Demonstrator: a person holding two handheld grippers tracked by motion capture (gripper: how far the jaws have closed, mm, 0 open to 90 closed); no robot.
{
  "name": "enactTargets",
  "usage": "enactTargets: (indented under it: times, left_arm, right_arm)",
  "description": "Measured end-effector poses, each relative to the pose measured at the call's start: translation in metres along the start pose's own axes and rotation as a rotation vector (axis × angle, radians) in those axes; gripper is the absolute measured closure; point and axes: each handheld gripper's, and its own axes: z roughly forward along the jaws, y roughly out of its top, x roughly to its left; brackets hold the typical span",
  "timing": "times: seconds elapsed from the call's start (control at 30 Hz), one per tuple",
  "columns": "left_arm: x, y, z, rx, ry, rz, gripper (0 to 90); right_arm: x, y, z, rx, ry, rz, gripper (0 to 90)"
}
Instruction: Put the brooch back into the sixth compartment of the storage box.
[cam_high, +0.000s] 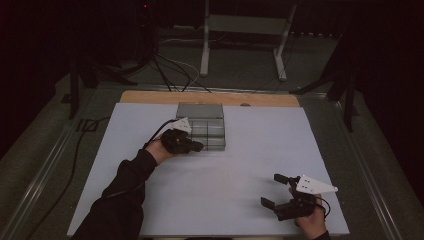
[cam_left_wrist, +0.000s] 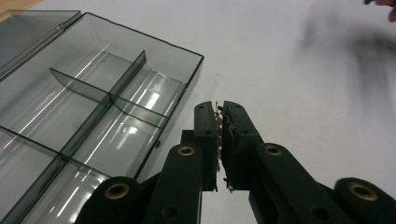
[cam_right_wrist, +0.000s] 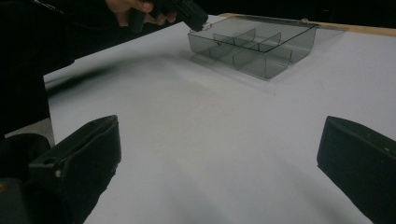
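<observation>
One clear divided box (cam_high: 201, 127) — two hand-held grippers, left (cam_high: 198, 146) and right (cam_high: 273, 190).

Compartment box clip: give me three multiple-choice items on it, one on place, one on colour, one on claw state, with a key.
1. Where is the compartment box?
A. far middle of the white tabletop
B. near right corner
C. on the floor

2. What colour is the box?
A. red
B. clear smoky grey
C. yellow

3. How do the claws stand?
A. both open
B. both shut
C. left claw shut, right claw open

Key: 1 A, the high view shows it near the far edge; 2 B, its dividers show through the walls; 3 C, left jaws are pressed together beside the box, right jaws are spread wide.
</observation>
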Motion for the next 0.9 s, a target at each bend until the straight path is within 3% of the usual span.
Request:
enactTargets:
  times: [0.17,0.9]
  left_arm:
    - [0.003,0.007,0.006,-0.02,0.003,-0.023,87.1]
    - [0.011,0.036,0.037,-0.01,0.057,-0.062,86.9]
  right_arm:
    - [0.0,0.0,0.0,0.001,0.002,-0.001,0.0]
    - [0.0,0.001,-0.002,-0.01,0.01,0.003,0.0]
